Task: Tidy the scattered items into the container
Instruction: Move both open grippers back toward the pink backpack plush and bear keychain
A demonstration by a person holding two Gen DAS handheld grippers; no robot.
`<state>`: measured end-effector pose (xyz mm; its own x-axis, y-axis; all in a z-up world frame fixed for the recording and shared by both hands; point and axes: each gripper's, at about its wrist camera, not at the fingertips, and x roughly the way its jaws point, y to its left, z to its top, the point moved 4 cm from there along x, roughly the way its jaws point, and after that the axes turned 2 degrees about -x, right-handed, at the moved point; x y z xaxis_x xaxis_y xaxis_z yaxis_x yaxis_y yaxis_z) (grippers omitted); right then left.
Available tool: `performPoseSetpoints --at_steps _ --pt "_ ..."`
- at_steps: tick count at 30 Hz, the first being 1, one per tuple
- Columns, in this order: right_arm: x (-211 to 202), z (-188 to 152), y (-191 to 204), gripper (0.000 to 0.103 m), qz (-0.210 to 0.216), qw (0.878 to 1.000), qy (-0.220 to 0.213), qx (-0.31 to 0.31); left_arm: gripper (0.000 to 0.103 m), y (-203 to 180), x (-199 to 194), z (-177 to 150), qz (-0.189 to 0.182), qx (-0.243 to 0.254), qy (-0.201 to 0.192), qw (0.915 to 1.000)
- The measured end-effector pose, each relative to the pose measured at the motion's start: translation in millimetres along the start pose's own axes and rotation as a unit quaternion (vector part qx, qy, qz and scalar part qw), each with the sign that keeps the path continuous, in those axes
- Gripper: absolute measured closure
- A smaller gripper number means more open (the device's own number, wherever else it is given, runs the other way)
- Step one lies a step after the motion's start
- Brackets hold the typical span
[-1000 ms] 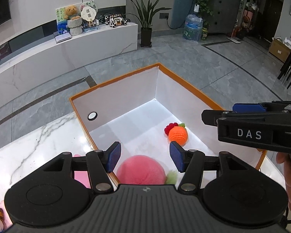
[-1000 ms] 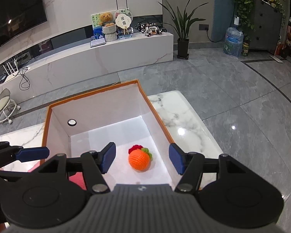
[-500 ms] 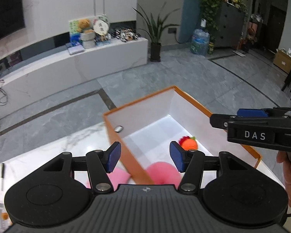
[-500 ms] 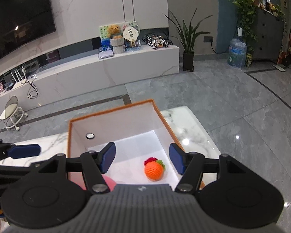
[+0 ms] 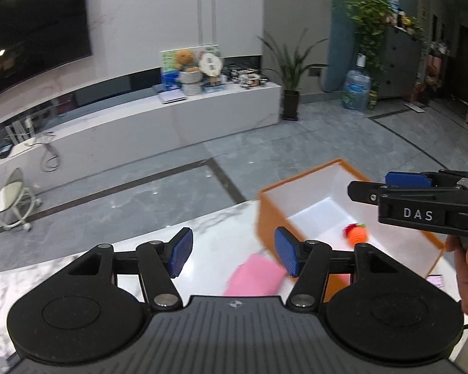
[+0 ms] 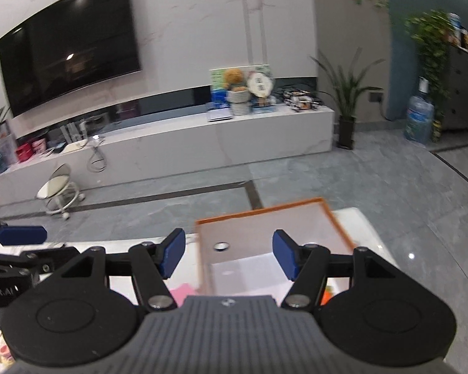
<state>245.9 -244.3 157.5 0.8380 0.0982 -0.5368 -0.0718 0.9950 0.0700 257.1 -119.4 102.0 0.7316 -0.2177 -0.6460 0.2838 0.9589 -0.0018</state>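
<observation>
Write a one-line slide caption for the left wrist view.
Left tool open above a marble table, beside an orange-rimmed box holding a crocheted orange toy.

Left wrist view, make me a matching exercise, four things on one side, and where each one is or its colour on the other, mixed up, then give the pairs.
Things:
1. crochet orange
2. pink item
3. box
4. water jug

Descriptions:
A. on the floor by the blue wall
B. orange outside, white inside
C. inside the box
D. on the marble table, outside the box

Pairs: 1-C, 2-D, 3-B, 4-A
</observation>
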Motion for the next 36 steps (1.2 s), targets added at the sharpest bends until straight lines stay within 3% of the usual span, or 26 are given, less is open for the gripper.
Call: performPoseSetpoints --at_steps 8,16,21,36 --pt "8 -9 57 0.036 0.039 0.998 0.014 -0.052 0.034 70 -23 -23 0.046 -0.038 0.011 0.9982" --pt "19 -18 84 0.035 0.052 0.995 0.030 -0.085 0.034 118 -31 -49 0.068 -0.074 0.024 0.9946" --pt "27 -26 103 0.035 0.064 0.993 0.041 -0.095 0.028 133 -26 -69 0.067 -0.079 0.036 0.9940" --pt "63 -55 157 0.034 0.105 0.982 0.082 -0.130 0.028 152 11 -119 0.048 -0.088 0.090 0.9909"
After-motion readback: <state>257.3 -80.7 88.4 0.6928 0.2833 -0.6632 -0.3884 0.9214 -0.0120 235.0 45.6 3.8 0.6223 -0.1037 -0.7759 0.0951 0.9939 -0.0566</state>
